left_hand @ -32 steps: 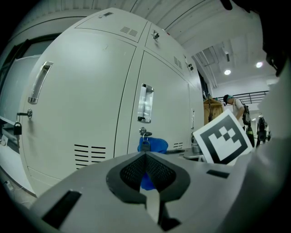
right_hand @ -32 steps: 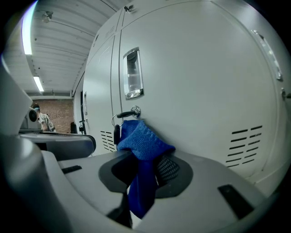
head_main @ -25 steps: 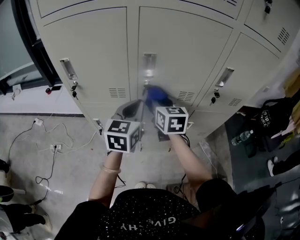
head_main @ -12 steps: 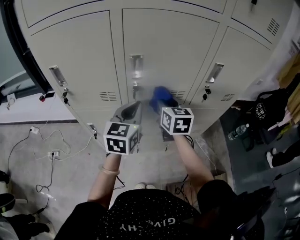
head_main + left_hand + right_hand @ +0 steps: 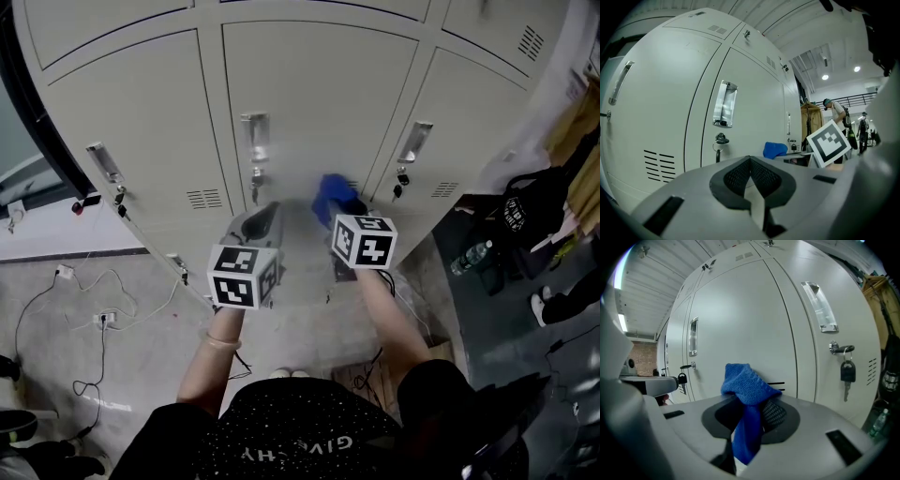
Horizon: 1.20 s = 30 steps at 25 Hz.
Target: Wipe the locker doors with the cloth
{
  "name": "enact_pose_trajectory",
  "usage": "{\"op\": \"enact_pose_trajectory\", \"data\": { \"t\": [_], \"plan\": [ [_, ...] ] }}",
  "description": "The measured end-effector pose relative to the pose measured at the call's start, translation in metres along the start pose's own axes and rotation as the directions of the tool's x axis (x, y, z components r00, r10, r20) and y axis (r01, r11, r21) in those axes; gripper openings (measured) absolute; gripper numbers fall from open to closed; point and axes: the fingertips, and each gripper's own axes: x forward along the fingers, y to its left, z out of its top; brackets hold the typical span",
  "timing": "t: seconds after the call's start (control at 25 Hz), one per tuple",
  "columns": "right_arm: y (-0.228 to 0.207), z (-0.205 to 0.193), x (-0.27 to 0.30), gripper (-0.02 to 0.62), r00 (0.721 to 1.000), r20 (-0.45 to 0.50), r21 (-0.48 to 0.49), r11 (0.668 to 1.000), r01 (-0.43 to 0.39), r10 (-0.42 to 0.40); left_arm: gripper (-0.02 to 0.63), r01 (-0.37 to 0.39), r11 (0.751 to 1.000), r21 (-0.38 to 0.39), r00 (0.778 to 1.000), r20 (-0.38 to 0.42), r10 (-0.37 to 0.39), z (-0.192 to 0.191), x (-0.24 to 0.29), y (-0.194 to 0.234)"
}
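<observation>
Pale grey locker doors (image 5: 309, 103) fill the upper part of the head view. My right gripper (image 5: 339, 214) is shut on a blue cloth (image 5: 334, 195), which bunches at the lower right corner of the middle door, beside its vent slots. In the right gripper view the cloth (image 5: 747, 392) hangs folded between the jaws, just in front of the door (image 5: 736, 319). My left gripper (image 5: 265, 221) points at the bottom of the same door, jaws shut with nothing between them (image 5: 751, 177). The left gripper view also catches the cloth (image 5: 775, 149) to its right.
Each door has a metal handle (image 5: 254, 137) and a lock with hanging keys (image 5: 846, 372). A black bag (image 5: 525, 220) and a water bottle (image 5: 469, 257) lie on the floor at right. Cables (image 5: 94, 300) trail over the floor at left. People (image 5: 836, 112) stand far down the aisle.
The right gripper has carried the cloth rightward across the lower middle door, from below the handle toward the right-hand lock. The left gripper has kept its place.
</observation>
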Motion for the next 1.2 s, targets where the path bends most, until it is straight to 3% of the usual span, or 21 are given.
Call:
{"op": "enact_pose_trajectory", "data": {
  "t": [0.88, 1.2],
  "plan": [
    [-0.076, 0.001, -0.022, 0.086, 0.991, 0.022, 0.066, 0.989, 0.131, -0.133, 0.006, 0.035, 0.999, -0.023, 0.999, -0.023, -0.035, -0.011, 0.014, -0.019],
    [-0.079, -0.002, -0.022, 0.086, 0.989, -0.009, 0.064, 0.987, 0.148, -0.148, 0.006, 0.027, 0.999, -0.042, 0.999, -0.021, -0.028, -0.014, 0.009, -0.021]
  ]
}}
